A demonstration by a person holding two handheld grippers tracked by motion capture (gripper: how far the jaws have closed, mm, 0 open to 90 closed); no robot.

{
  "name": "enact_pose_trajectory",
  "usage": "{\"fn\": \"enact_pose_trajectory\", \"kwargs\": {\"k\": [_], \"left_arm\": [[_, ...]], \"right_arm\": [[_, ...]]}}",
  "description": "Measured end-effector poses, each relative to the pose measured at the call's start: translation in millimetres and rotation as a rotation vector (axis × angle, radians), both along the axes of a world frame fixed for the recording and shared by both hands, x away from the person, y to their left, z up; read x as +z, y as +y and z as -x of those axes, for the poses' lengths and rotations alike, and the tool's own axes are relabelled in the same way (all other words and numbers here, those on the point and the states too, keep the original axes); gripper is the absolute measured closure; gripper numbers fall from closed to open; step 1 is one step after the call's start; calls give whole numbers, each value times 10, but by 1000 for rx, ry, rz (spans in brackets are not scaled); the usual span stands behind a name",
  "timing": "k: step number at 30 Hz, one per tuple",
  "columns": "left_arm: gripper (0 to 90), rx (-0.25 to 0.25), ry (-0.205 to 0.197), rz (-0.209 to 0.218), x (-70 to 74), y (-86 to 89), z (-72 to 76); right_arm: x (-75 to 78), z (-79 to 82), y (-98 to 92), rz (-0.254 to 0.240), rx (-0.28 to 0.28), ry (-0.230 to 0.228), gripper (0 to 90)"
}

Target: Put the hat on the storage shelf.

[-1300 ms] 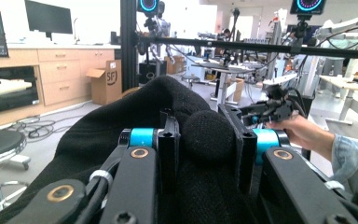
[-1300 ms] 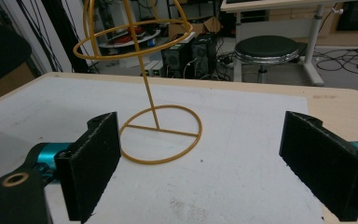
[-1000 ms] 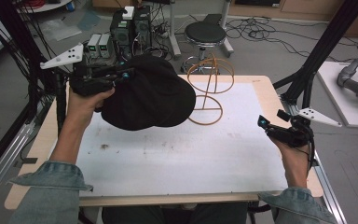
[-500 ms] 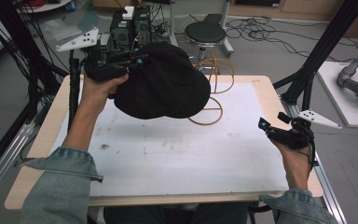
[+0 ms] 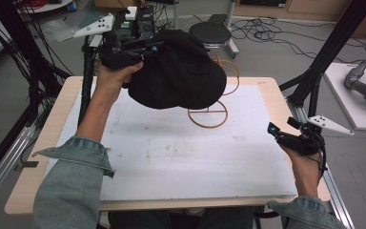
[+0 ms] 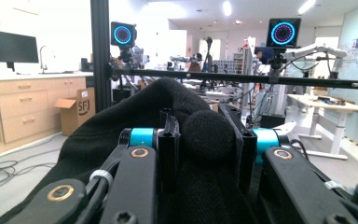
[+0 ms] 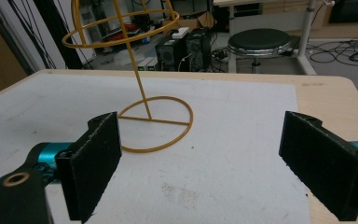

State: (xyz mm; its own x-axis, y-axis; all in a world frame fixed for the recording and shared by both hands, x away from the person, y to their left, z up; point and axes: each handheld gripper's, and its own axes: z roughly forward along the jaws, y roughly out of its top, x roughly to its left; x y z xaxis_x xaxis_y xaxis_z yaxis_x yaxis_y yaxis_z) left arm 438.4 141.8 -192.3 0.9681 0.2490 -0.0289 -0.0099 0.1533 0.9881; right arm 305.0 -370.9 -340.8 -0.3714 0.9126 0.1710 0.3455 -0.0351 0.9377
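A black fabric hat (image 5: 181, 71) hangs in the air above the far middle of the table, with my left gripper (image 5: 147, 47) shut on its edge. In the left gripper view a fold of the hat (image 6: 168, 98) is pinched between the jaws of that gripper (image 6: 207, 135). Behind and partly under the hat stands a yellow wire stand (image 5: 208, 116), its round base on the board. Its stem and upper rings rise in the right gripper view, where the wire stand (image 7: 156, 123) is unobstructed. My right gripper (image 5: 281, 125) rests at the table's right edge, and the right gripper (image 7: 200, 158) is open and holds nothing.
A white board (image 5: 171, 157) covers most of the wooden table. Black frame posts (image 5: 88, 81) rise at the left and right sides. A round stool (image 5: 209, 32), computer boxes and cables lie on the floor beyond the far edge.
My left gripper has carried the hat up and to the right, so it now covers more of the wire stand's top. The right gripper has stayed in place.
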Motion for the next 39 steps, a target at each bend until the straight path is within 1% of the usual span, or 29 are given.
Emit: {"fn": "enact_pose_trajectory", "kwargs": {"k": [4, 11, 20, 26, 32, 34, 39], "left_arm": [[704, -3, -11, 10, 29, -102, -90], [704, -19, 4, 29, 27, -269, -227], [704, -5, 7, 39, 2, -438, -375], [704, 4, 19, 44, -54, -528, -477], [704, 16, 50, 28, -143, -634, -589], [704, 16, 58, 18, -176, -676, -626], [704, 20, 75, 3, -252, -784, -699]], "right_arm": [[-6, 7, -18, 1, -2, 0, 129], [-10, 23, -51, -4, -7, 0, 129], [-4, 34, -59, -6, 1, -3, 129], [7, 45, -64, -11, 0, 0, 129], [22, 55, -67, -13, 0, -3, 129], [21, 52, -69, -11, 3, -9, 129], [24, 57, -73, -13, -1, -9, 129]]}}
